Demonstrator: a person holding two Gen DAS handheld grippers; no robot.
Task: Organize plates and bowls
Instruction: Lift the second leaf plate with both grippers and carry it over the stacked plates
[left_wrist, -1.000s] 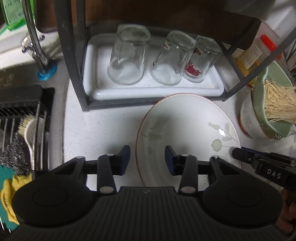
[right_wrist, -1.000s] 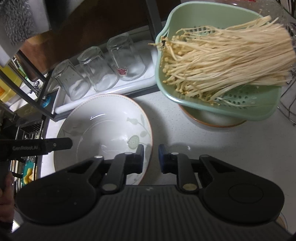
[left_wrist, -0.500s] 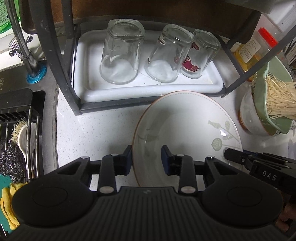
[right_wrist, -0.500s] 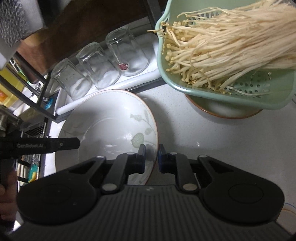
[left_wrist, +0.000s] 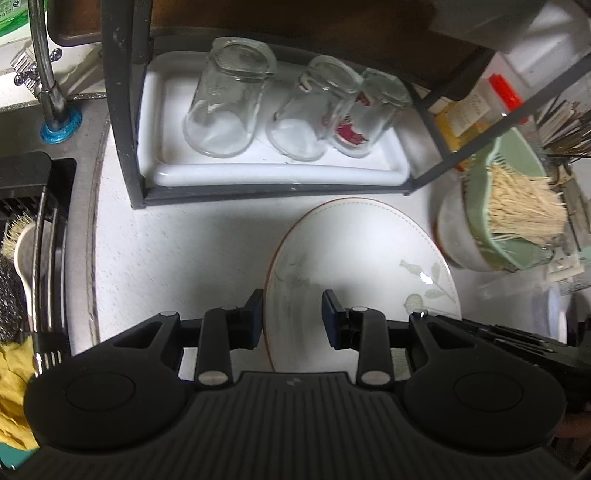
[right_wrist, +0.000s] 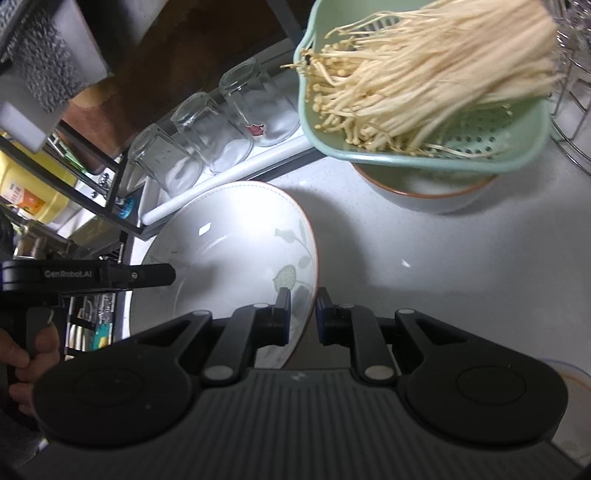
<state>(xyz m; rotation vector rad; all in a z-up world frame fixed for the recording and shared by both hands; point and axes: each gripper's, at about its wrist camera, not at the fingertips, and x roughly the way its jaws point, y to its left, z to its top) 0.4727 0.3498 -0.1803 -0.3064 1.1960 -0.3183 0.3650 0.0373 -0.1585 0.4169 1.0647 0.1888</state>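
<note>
So the bowl is sitting on the white counter, right in front of the rack. It's white with a thin brown rim and a pale leaf print inside.

My right claw has its jaws pinched down narrow on the bowl's rim, one finger inside the bowl and one outside, right by the leaf print. Looks like a proper grip to me.

My left claw is over the opposite edge. One finger sits just outside the rim, the other hangs over the inside of the bowl with a clear gap, so the jaws straddle the rim without pinching it. From the right camera I can see the left claw's tip reaching over the far side of the bowl, with my left hand on the handle.

Behind the bowl, in the rack, there's a white tray with three glasses upside down on it. One has a red logo.

Off to the right of the bowl is a green colander full of enoki, resting on top of another bowl. On the left are the tap and the sink, with a scrub brush in it.
</note>
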